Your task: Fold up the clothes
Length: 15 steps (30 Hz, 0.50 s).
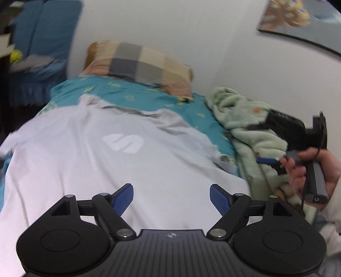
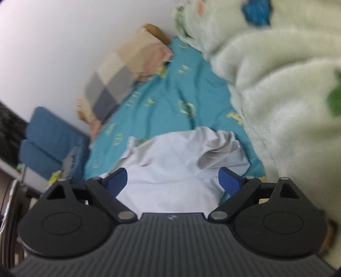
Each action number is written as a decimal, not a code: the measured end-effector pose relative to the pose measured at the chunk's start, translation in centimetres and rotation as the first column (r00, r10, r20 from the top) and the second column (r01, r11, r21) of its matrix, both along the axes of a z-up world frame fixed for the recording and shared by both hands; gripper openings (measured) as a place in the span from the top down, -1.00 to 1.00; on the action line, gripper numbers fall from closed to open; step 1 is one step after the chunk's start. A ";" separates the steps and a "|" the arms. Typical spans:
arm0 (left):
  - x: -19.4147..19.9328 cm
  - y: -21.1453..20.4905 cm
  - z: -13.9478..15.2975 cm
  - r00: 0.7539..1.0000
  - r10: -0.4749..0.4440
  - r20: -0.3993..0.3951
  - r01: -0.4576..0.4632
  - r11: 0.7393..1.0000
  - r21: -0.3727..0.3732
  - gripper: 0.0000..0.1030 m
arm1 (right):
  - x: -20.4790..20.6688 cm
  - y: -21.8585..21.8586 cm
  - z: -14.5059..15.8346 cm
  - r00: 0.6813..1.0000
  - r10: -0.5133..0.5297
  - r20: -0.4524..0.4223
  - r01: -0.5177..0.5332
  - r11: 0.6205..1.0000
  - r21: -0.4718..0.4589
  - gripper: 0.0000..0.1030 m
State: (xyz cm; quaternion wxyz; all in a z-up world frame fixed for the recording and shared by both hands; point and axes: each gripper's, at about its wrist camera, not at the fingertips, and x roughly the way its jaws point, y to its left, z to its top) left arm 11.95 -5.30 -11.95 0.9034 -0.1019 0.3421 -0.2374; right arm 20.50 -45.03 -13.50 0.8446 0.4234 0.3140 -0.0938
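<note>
— What lies on the bed?
— A teal bedsheet point(image 1: 149, 98) with yellow print covers it. A checked pillow point(image 1: 138, 64) in grey, beige and pink leans against the white wall point(image 1: 170, 32) at the far end.
— And to the sides?
— A fluffy pale-green blanket point(image 1: 255, 132) is heaped on the right; a blue chair point(image 1: 42, 38) stands far left. A poster point(image 1: 298, 19) hangs top right.
</note>
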 end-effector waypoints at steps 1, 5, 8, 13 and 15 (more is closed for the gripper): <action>0.6 0.6 -0.7 0.999 0.023 -0.026 -0.023 1.000 -0.001 -0.57 | 0.7 -0.1 -1.1 0.999 -0.011 -0.031 0.012 1.000 0.019 -0.82; 2.7 2.1 -2.3 0.993 0.073 -0.088 -0.076 0.997 -0.022 -0.57 | 3.2 0.8 -3.9 0.993 0.010 -0.119 -0.014 0.999 -0.031 -0.82; 3.1 2.1 -2.9 0.995 0.063 -0.076 -0.063 0.998 -0.006 -0.57 | 4.8 1.7 -4.6 0.987 -0.002 -0.161 -0.033 0.976 -0.215 -0.82; 3.3 1.9 -3.5 0.997 0.044 -0.059 -0.043 0.999 0.013 -0.57 | 7.1 1.3 -7.0 0.978 -0.028 -0.205 -0.028 0.964 -0.263 -0.29; 3.5 1.9 -3.5 0.998 0.040 -0.056 -0.040 0.999 0.003 -0.57 | 7.5 1.4 -7.2 0.978 -0.044 -0.206 -0.021 0.953 -0.303 0.17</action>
